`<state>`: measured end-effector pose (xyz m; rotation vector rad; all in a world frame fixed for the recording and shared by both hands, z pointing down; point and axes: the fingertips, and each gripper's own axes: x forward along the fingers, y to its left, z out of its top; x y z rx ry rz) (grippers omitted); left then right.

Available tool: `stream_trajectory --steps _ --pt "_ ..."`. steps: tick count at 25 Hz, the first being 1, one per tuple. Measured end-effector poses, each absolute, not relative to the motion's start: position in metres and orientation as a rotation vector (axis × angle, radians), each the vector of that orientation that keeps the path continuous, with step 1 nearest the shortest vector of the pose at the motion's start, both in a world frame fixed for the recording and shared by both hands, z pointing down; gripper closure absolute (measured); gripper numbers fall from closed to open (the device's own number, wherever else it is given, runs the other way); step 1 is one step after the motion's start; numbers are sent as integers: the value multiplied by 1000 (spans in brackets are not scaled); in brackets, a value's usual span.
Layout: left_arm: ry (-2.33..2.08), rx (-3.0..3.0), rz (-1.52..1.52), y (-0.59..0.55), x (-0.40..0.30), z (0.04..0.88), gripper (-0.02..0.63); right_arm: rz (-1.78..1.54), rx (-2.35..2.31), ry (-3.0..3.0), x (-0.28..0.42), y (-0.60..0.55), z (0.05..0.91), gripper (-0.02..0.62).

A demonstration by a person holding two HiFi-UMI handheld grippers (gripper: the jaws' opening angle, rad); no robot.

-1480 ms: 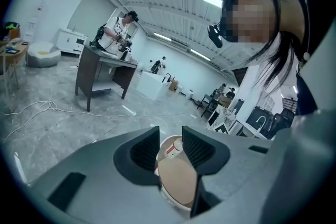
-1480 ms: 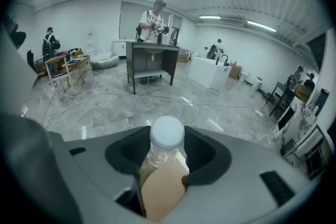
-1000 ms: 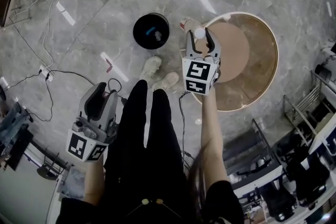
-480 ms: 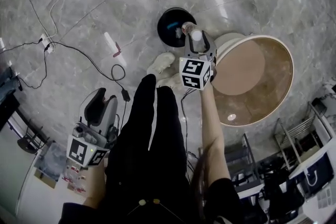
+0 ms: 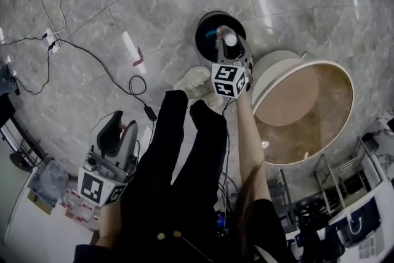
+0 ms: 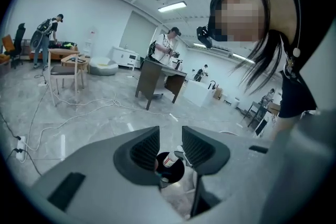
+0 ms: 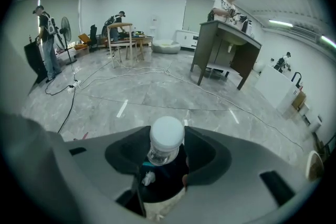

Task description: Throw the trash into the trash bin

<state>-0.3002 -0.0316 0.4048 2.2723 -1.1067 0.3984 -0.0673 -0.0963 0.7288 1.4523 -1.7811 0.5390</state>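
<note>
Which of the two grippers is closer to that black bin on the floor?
Right. The right gripper, holding a bottle, is right over the bin. The left gripper is open and empty, well back beside the person's leg.

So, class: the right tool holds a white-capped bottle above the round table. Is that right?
No. The right tool holds the white-capped bottle above the black bin, not the round table beside it; the head view shows this.

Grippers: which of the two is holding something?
The right gripper, shut on a white-capped bottle above the black bin; the left gripper hangs open and empty.
</note>
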Motion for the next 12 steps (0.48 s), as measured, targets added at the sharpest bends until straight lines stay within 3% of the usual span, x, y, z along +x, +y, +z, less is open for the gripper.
stream_trajectory --steps 12 --pt "-1229 2228 393 -17 -340 468 471 447 1262 -1819 -102 -100 850 388"
